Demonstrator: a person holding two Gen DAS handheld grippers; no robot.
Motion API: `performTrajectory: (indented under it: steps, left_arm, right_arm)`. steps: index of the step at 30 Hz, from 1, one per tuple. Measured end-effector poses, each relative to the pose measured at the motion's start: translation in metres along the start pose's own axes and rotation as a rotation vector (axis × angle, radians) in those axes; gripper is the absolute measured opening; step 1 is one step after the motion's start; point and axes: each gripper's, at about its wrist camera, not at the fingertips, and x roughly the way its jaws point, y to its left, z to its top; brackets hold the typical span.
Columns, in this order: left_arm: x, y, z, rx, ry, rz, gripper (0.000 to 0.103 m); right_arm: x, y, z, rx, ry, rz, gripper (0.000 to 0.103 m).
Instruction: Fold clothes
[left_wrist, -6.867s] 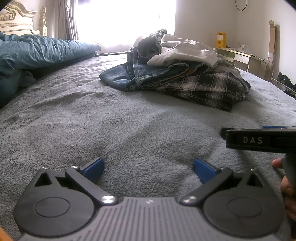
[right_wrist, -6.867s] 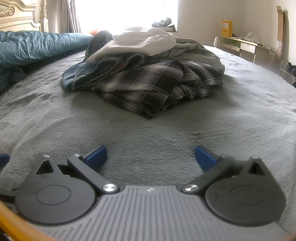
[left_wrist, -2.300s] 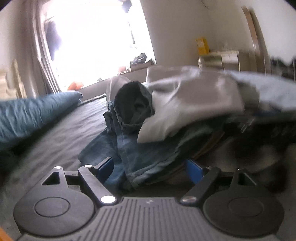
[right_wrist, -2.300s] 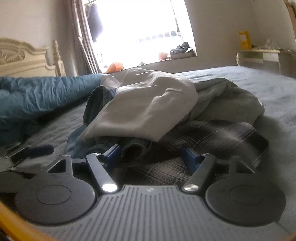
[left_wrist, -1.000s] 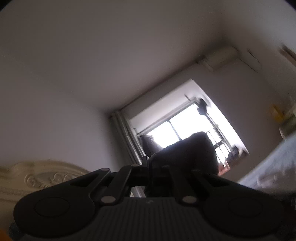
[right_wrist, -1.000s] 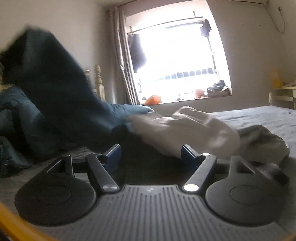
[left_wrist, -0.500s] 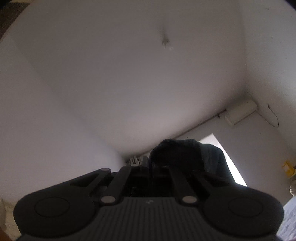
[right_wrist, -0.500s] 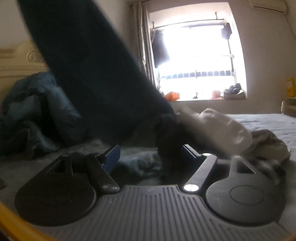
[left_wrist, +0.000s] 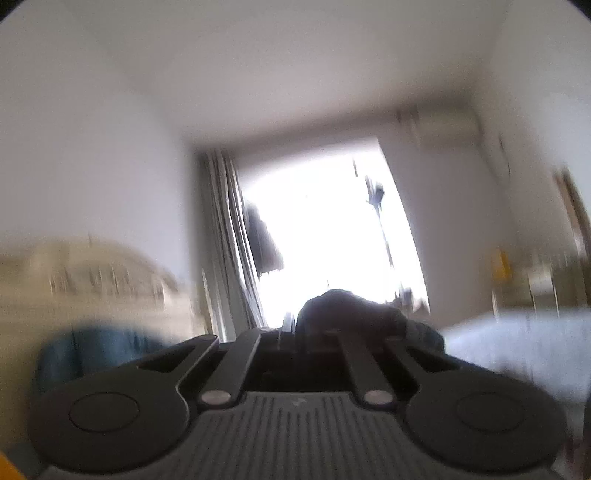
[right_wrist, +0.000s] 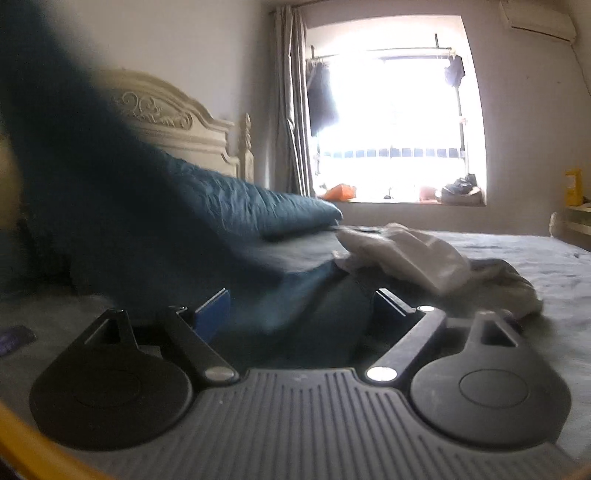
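The bed (right_wrist: 535, 266) carries the clothes pile (right_wrist: 424, 258). A dark blue garment (right_wrist: 110, 192) hangs from the left gripper (left_wrist: 332, 332), whose jaws pinch it. The right gripper (right_wrist: 301, 306) jaws are opening, fabric lying loose between them. Recommended: lift clear, then spread flat before creasing.

No legible text, label, brand, number or sign is found in either wrist view. The yellow box (right_wrist: 573, 187), far right of the right gripper (right_wrist: 301, 312), carries print too small to read. In the left wrist view the same yellow box (left_wrist: 501, 264) is blurred beyond reading.
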Motion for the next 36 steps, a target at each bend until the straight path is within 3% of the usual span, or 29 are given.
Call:
performTrajectory:
  steps: [4,7,9,10,13,15,20,23,24,25,26,27,28,29,33,36]
  left_arm:
    - [0.033,-0.01,-0.095,-0.069,0.28,-0.125,0.011]
    - [0.058,-0.008,-0.149,-0.082,0.439,-0.204,0.017]
    - [0.098,-0.022,-0.188,-0.038,0.574,-0.296,0.046]
    - [0.109,-0.025,-0.193,-0.027,0.619,-0.334,0.052]
    - [0.124,-0.021,-0.192,0.03,0.647,-0.395,0.06]
    - [0.148,-0.022,-0.195,0.062,0.652,-0.408,0.071]
    - [0.147,-0.047,-0.196,0.043,0.667,-0.405,0.073]
    - [0.154,-0.054,-0.202,0.025,0.692,-0.416,0.074]
    - [0.157,-0.054,-0.204,0.02,0.697,-0.423,0.074]
    - [0.158,-0.053,-0.207,0.015,0.702,-0.425,0.074]
    - [0.157,-0.051,-0.21,0.01,0.703,-0.421,0.063]
    - [0.155,-0.049,-0.213,0.005,0.702,-0.416,0.034]
    - [0.154,-0.048,-0.217,0.01,0.695,-0.403,0.013]
    - [0.153,-0.046,-0.22,0.021,0.685,-0.385,0.003]
    - [0.126,-0.035,-0.216,0.084,0.523,-0.275,0.003]
    - [0.102,-0.013,-0.195,0.057,0.396,-0.219,0.003]
  right_arm:
    - [0.02,-0.011,-0.003,0.035,0.057,-0.029,0.085]
    - [0.041,-0.013,-0.007,0.031,0.105,-0.077,0.085]
    - [0.053,-0.012,-0.011,0.038,0.16,-0.114,0.085]
    - [0.06,-0.013,-0.013,0.057,0.177,-0.114,0.085]
    - [0.083,-0.021,-0.014,0.147,0.198,-0.059,0.085]
    - [0.105,-0.025,-0.012,0.191,0.229,-0.023,0.084]
    - [0.172,-0.019,-0.031,0.195,0.354,-0.119,0.082]
    - [0.191,-0.023,-0.059,0.228,0.437,-0.129,0.07]
    - [0.193,-0.026,-0.061,0.241,0.442,-0.111,0.067]
    - [0.191,-0.028,-0.059,0.266,0.424,-0.073,0.043]
    - [0.188,-0.03,-0.057,0.295,0.399,-0.027,0.012]
    - [0.184,-0.031,-0.056,0.326,0.371,0.003,0.006]
    - [0.181,-0.03,-0.054,0.331,0.352,0.002,0.005]
    - [0.174,-0.026,-0.049,0.321,0.317,0.0,0.004]
    - [0.132,-0.01,-0.022,0.284,0.136,0.022,0.004]
    - [0.093,0.0,0.008,0.26,0.018,0.02,0.004]
